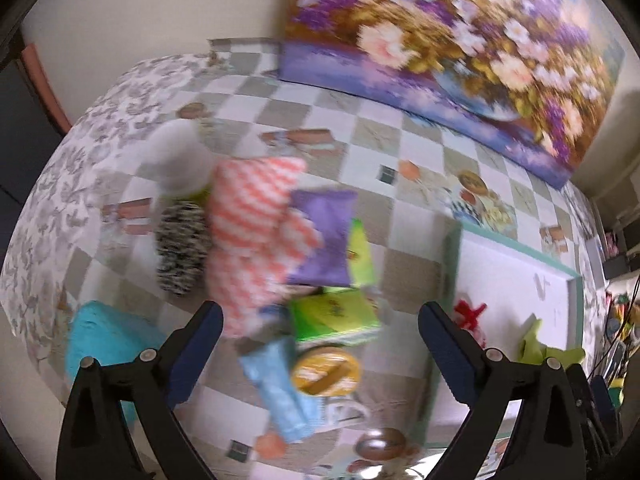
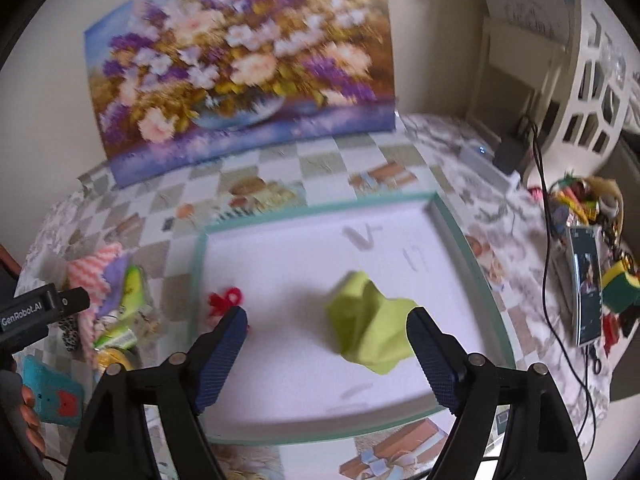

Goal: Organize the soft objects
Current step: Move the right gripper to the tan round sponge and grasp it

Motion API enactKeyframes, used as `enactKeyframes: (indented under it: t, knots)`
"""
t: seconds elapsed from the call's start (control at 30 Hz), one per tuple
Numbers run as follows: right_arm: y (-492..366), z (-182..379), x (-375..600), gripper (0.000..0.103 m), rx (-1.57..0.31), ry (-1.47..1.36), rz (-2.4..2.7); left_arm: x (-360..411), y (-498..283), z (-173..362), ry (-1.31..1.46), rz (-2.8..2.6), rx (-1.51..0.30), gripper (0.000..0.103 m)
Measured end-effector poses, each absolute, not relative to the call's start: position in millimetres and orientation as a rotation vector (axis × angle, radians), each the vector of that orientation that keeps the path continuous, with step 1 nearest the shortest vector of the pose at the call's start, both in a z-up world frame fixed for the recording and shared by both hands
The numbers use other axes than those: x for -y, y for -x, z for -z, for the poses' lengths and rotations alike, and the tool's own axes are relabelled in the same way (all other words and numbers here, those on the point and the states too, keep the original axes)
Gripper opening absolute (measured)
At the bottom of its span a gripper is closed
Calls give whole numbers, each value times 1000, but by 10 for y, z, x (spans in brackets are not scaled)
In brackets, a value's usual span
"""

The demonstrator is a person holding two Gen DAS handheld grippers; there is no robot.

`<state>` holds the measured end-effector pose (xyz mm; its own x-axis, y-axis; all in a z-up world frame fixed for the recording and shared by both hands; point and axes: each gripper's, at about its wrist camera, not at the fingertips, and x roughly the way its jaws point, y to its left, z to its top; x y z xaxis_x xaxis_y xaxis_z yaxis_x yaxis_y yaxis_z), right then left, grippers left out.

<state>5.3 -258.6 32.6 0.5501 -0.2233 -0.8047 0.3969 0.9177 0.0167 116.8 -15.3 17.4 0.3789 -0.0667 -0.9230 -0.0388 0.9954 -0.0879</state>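
A pile of soft things lies on the checkered table in the left wrist view: a pink-and-white striped cloth (image 1: pixel 256 216), a purple cloth (image 1: pixel 324 236), a black-and-white scrubber (image 1: pixel 180 248), a green packet (image 1: pixel 332 312), a light blue cloth (image 1: pixel 280 388) and a teal sponge (image 1: pixel 108 340). My left gripper (image 1: pixel 320 316) is open and empty just above the pile. The white tray (image 2: pixel 280 264) with a teal rim holds a green cloth (image 2: pixel 368 328) and a red yarn bit (image 2: pixel 224 300). My right gripper (image 2: pixel 326 320) is open and empty over the tray, near the green cloth.
A flower painting (image 2: pixel 240 60) leans on the wall behind the table. A yellow round lid (image 1: pixel 324 372) lies by the pile. A phone (image 2: pixel 586 292), cables and colourful clutter (image 2: pixel 580 200) sit right of the tray. A white shelf unit (image 2: pixel 592 80) stands at the far right.
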Motion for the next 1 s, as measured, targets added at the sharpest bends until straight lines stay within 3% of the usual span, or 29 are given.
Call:
enactKeyframes:
  t: [0.33, 1.0]
  knots:
    - [-293, -316, 1855, 84, -947, -217, 70, -411, -1231, -148, 153, -82, -1206, 98]
    - [-695, 509, 953, 85, -1182, -79, -141, -280, -1376, 420, 161, -22, -1406, 98]
